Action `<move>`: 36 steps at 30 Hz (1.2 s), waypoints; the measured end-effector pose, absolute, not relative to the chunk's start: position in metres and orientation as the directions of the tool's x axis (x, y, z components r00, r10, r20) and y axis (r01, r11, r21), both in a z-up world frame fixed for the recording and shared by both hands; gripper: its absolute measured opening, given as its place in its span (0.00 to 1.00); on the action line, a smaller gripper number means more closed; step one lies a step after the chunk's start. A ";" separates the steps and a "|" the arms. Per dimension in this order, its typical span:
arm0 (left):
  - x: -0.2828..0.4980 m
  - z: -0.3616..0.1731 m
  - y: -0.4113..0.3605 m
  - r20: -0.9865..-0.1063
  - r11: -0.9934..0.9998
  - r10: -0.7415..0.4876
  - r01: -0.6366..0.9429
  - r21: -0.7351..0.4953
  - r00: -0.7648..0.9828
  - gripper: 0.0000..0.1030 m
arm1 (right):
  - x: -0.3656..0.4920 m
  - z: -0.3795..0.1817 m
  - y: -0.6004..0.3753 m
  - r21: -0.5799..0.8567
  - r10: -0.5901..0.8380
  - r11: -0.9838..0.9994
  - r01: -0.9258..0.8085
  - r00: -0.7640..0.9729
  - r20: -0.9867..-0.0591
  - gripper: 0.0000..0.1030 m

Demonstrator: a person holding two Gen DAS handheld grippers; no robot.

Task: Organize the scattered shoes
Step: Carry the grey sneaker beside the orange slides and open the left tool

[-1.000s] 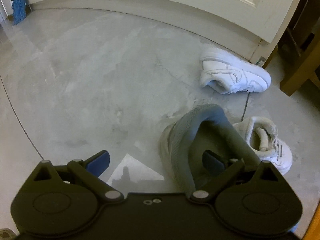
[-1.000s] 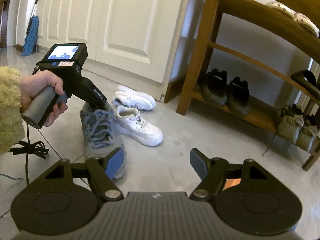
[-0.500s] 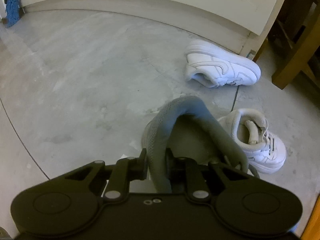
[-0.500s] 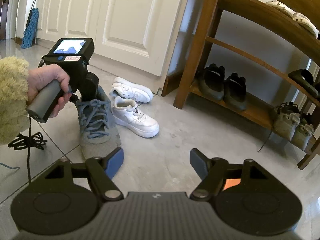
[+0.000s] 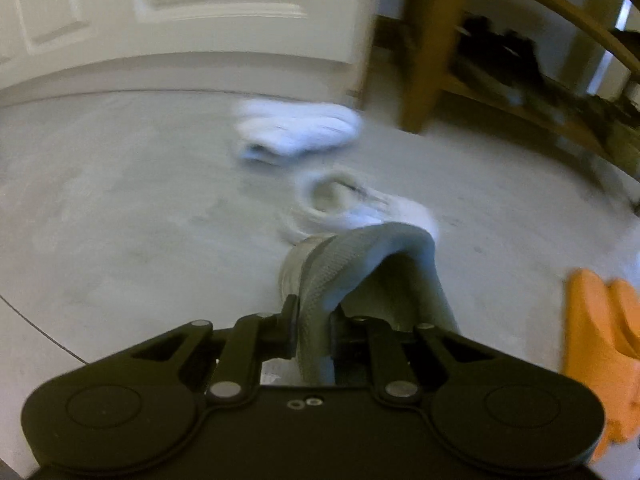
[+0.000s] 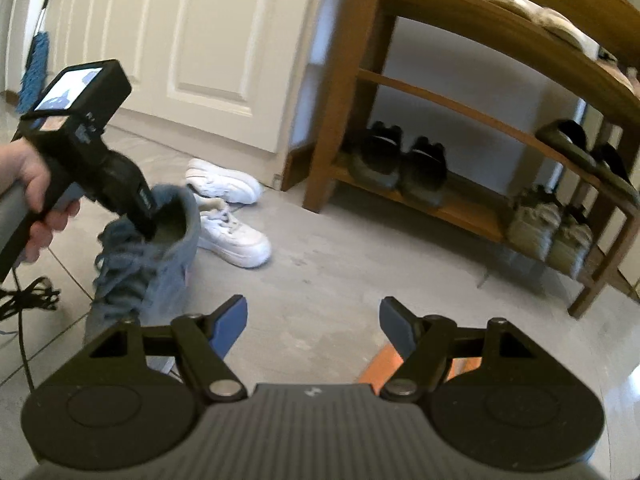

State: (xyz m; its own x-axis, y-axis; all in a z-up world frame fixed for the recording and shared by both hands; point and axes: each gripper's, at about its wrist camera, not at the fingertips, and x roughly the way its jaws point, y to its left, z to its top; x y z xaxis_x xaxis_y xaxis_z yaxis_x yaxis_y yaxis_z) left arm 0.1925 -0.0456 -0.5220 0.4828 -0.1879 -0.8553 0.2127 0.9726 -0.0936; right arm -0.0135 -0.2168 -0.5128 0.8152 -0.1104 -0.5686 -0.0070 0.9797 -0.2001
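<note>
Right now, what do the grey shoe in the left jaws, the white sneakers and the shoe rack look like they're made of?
Grey shoe: likely knit or mesh fabric, matte; the collar shows a woven texture and bends in the left gripper. White sneakers: smooth, slightly glossy upper, probably leather or synthetic. Shoe rack: wood, warm brown, with a light sheen.

A white panelled door stands beside a wooden shoe rack on the grey floor. Far left, a blue mop leans upright — a black cable lies tangled below it.
</note>
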 end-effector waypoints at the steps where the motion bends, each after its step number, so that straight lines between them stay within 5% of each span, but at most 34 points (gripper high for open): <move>1: 0.193 -0.525 -0.060 -0.862 0.969 -0.207 0.221 -0.114 0.463 0.12 | -0.018 -0.513 -0.220 -0.201 -0.119 0.980 0.002 0.811 -0.572 0.74; 14: 0.208 -0.554 -0.202 -0.875 0.949 -0.260 0.276 -0.153 0.408 0.14 | -0.058 -0.516 -0.262 -0.223 -0.234 0.967 0.120 0.756 -0.611 0.74; 17: 0.207 -0.565 -0.216 -0.904 0.958 -0.197 0.272 -0.095 0.378 0.35 | -0.056 -0.513 -0.266 -0.229 -0.248 0.964 0.134 0.757 -0.604 0.74; 20: 0.200 -0.552 -0.203 -0.866 0.943 -0.201 0.330 -0.044 0.457 0.61 | -0.056 -0.510 -0.266 -0.239 -0.256 0.961 0.137 0.765 -0.591 0.74; 30: 0.179 -0.484 -0.093 -0.754 0.915 -0.377 0.345 -0.211 0.538 0.70 | -0.044 -0.514 -0.246 -0.178 -0.168 0.981 0.072 0.776 -0.608 0.74; 36: 0.093 -0.488 -0.027 -0.753 0.978 -0.153 0.206 -0.024 0.640 0.72 | -0.055 -0.514 -0.228 -0.166 -0.038 0.983 -0.072 0.815 -0.578 0.74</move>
State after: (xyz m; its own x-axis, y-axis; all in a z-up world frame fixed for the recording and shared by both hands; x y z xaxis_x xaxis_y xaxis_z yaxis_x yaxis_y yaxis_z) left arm 0.0930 -0.0266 -0.4880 0.6396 -0.1531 -0.7533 0.2061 0.9782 -0.0238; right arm -0.0551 -0.2283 -0.5144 0.8150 -0.0382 -0.5783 -0.0720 0.9834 -0.1664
